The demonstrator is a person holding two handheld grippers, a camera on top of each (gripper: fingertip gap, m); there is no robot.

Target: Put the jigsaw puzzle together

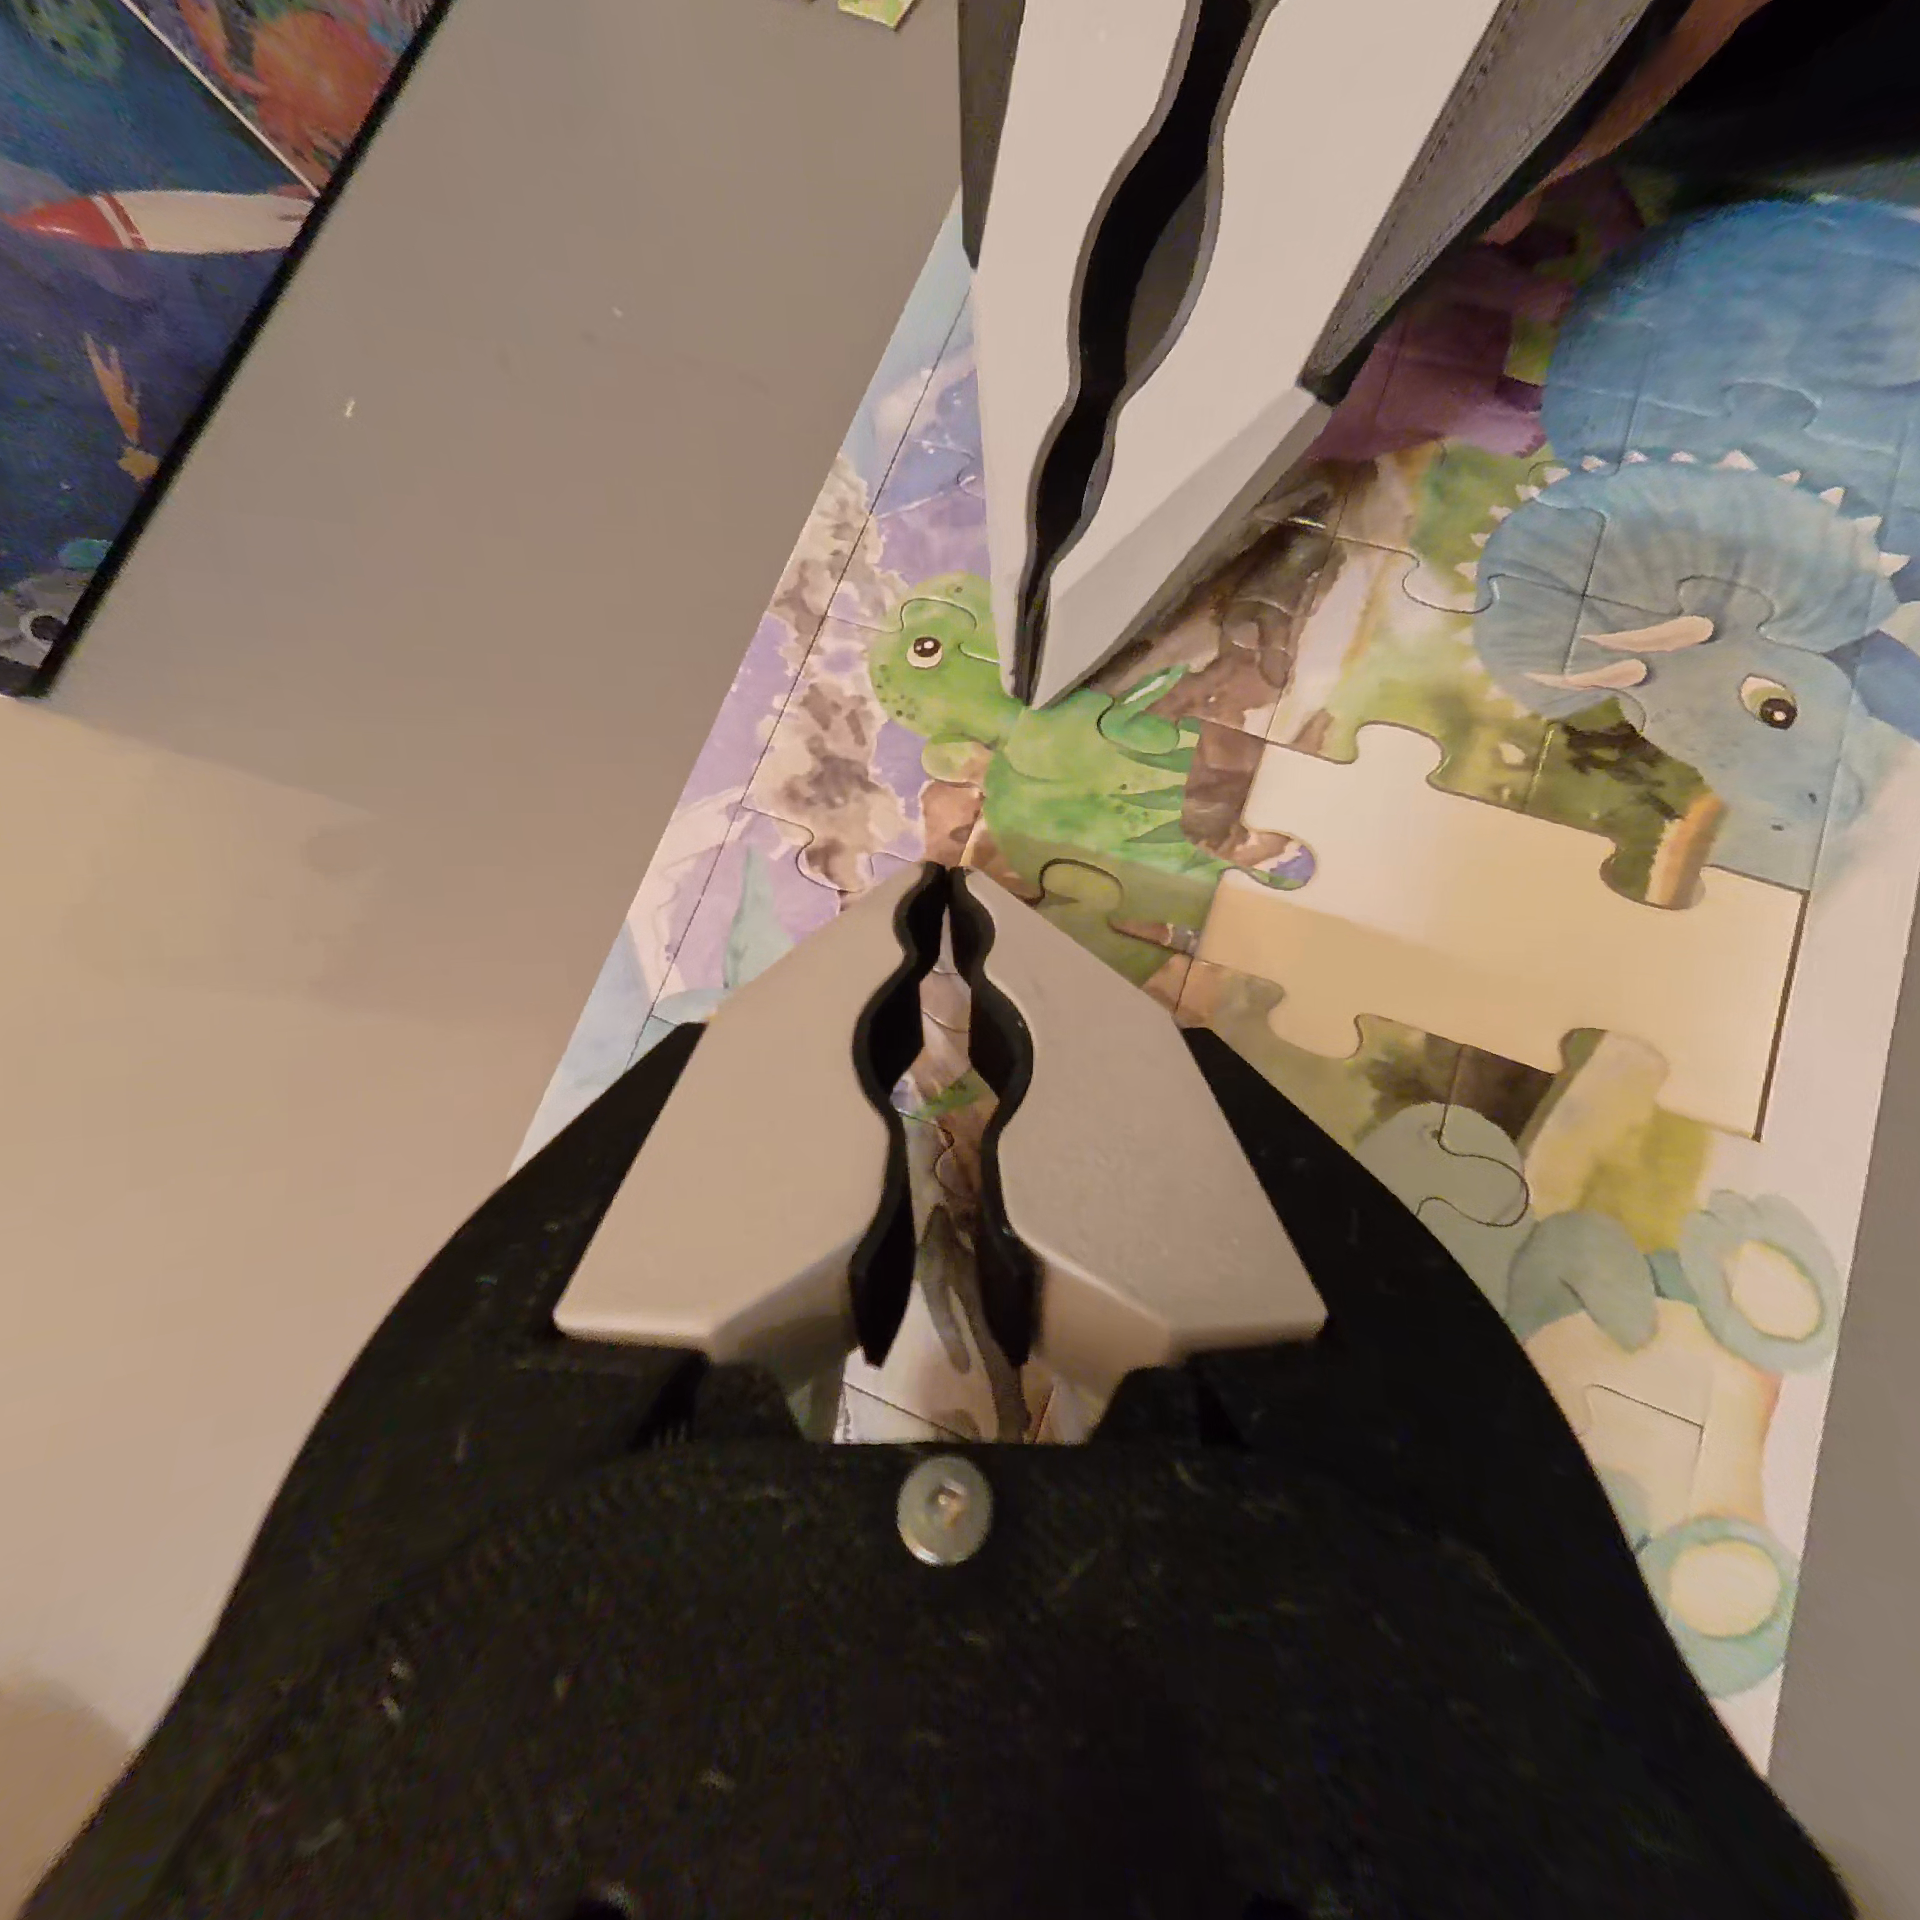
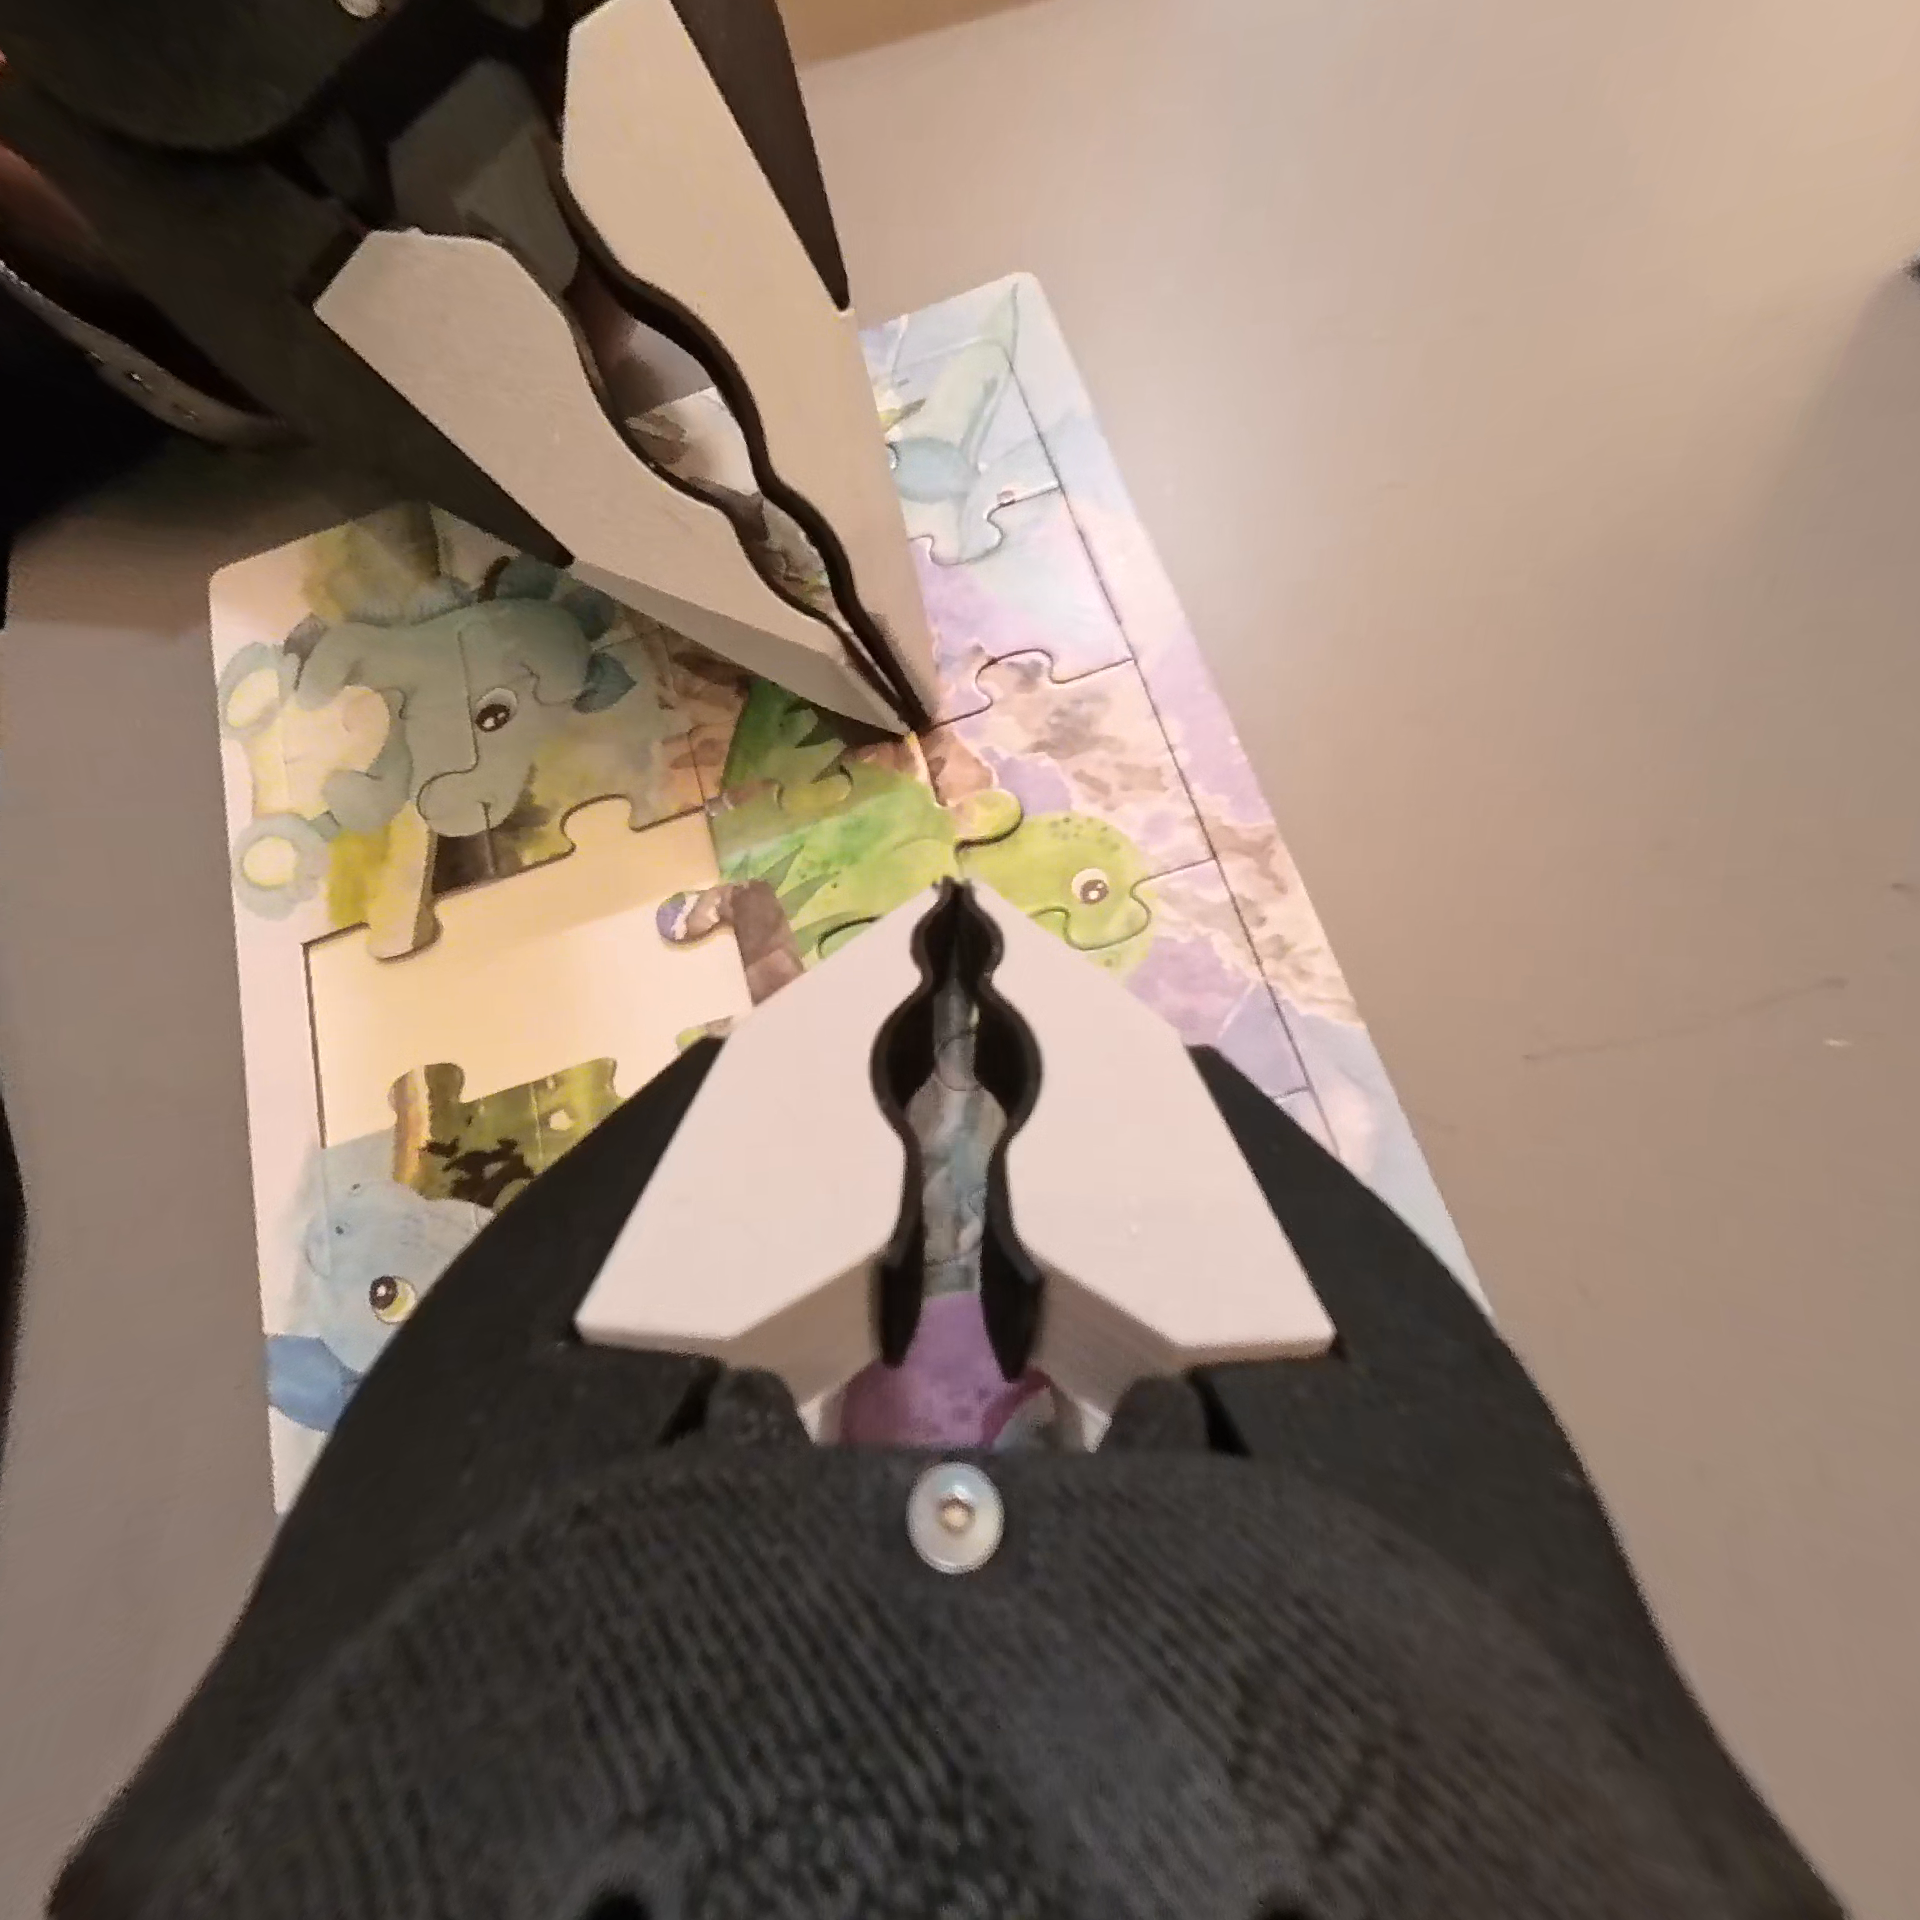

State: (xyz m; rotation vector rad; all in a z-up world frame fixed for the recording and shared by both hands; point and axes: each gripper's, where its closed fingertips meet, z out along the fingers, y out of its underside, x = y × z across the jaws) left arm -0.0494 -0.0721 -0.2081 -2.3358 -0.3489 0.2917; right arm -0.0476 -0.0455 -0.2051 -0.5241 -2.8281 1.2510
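Observation:
A dinosaur jigsaw puzzle (image 1: pixel 1351 623) lies flat in a white frame (image 1: pixel 1829 935) on the table; it also shows in the right wrist view (image 2: pixel 1091 675). Most pieces are joined. A bare cream gap (image 1: pixel 1507 956) sits mid-puzzle, also seen in the right wrist view (image 2: pixel 520 966). My left gripper (image 1: pixel 948 878) is shut and empty, its tips down by the green dinosaur pieces (image 1: pixel 1081 769). My right gripper (image 2: pixel 961 888) is shut and empty, with its tips at the same green pieces (image 2: pixel 852 842). The two grippers point at each other, tips a short way apart.
A blue triceratops (image 1: pixel 1704 665) fills the puzzle's right side. A dark, colourful box or picture (image 1: pixel 125 260) lies at the table's far left edge. A loose piece (image 1: pixel 878 8) peeks in at the top. Grey table (image 2: pixel 1558 520) surrounds the frame. Left and right tips are no more than a few centimetres apart. The dinosaur jigsaw puzzle (image 1: pixel 1351 623) is about 6 cm from my right fingertips.

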